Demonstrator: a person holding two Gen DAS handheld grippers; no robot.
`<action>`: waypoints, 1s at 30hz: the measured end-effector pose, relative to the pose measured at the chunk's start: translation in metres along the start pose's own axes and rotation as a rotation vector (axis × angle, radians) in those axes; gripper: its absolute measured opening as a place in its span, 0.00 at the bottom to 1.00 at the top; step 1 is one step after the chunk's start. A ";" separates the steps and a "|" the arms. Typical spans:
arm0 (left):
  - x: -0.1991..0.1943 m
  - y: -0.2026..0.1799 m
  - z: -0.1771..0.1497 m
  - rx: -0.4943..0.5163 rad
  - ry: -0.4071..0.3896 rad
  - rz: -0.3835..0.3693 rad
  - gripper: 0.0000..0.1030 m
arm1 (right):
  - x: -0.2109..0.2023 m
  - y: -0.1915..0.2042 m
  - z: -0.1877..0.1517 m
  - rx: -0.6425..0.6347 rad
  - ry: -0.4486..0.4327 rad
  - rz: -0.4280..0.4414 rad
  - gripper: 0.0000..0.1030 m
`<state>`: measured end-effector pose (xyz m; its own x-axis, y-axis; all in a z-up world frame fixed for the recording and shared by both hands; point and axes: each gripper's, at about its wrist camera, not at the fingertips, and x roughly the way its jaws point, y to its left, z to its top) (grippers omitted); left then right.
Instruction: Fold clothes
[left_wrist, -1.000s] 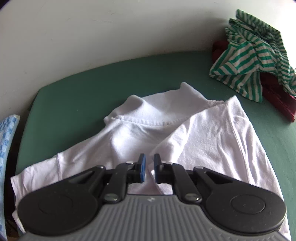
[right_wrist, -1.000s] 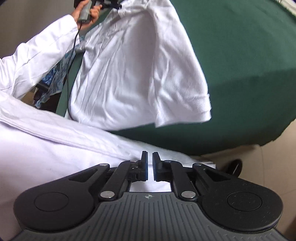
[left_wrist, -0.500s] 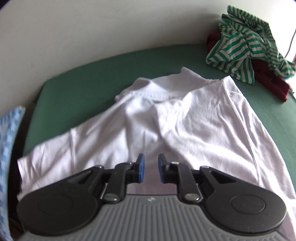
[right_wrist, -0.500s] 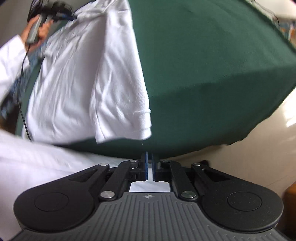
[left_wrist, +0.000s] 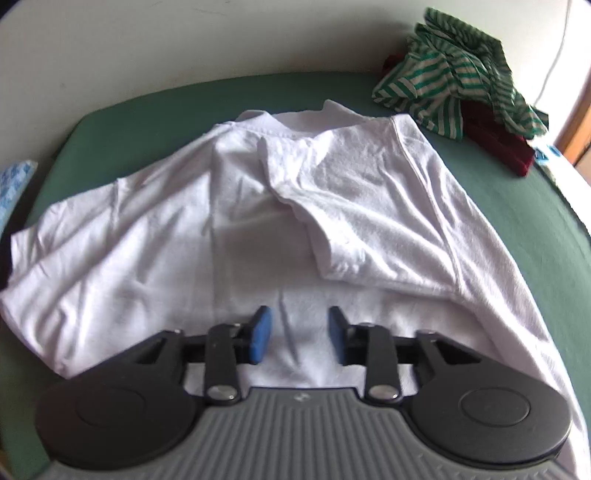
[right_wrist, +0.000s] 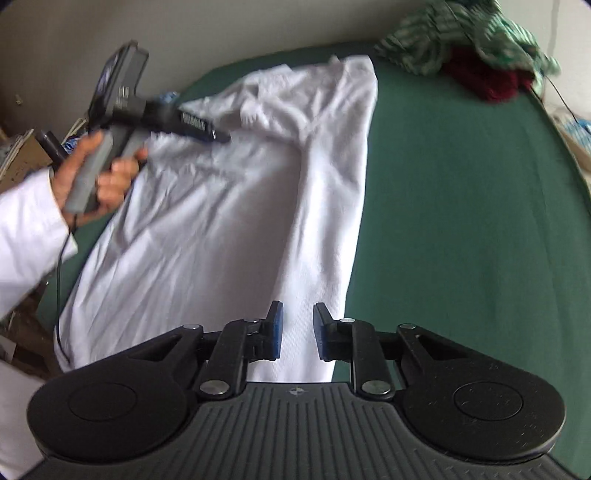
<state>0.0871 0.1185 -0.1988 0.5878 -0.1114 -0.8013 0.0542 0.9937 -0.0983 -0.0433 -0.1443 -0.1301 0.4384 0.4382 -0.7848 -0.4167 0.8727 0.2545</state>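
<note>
White shirt lies spread on the green table, one side folded over, so my left gripper and right gripper are both opening above it, empty, letting that fold settle.

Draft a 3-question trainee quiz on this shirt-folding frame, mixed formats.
1. True or false: the white shirt lies on the green table.
2. What lies on the maroon cloth? A) striped cloth B) towel C) sock
3. Fill in: fabric shows between the fingers of the left gripper and right gripper, yet neither ____ it.

Key: 1 true; 2 A; 3 grips (both sets of fingers are opening).
</note>
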 end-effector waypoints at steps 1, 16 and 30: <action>0.004 0.001 0.002 -0.036 -0.015 0.003 0.60 | 0.004 -0.001 0.019 -0.023 -0.013 0.001 0.24; -0.001 -0.022 0.012 -0.087 -0.094 0.104 0.05 | 0.094 -0.050 0.166 -0.094 -0.101 0.014 0.37; 0.003 -0.024 -0.002 -0.199 -0.069 0.122 0.05 | 0.246 0.049 0.240 -0.246 -0.101 0.080 0.38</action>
<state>0.0855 0.0938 -0.2003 0.6347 0.0170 -0.7725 -0.1765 0.9765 -0.1235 0.2357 0.0579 -0.1748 0.4682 0.5336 -0.7043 -0.6285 0.7614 0.1590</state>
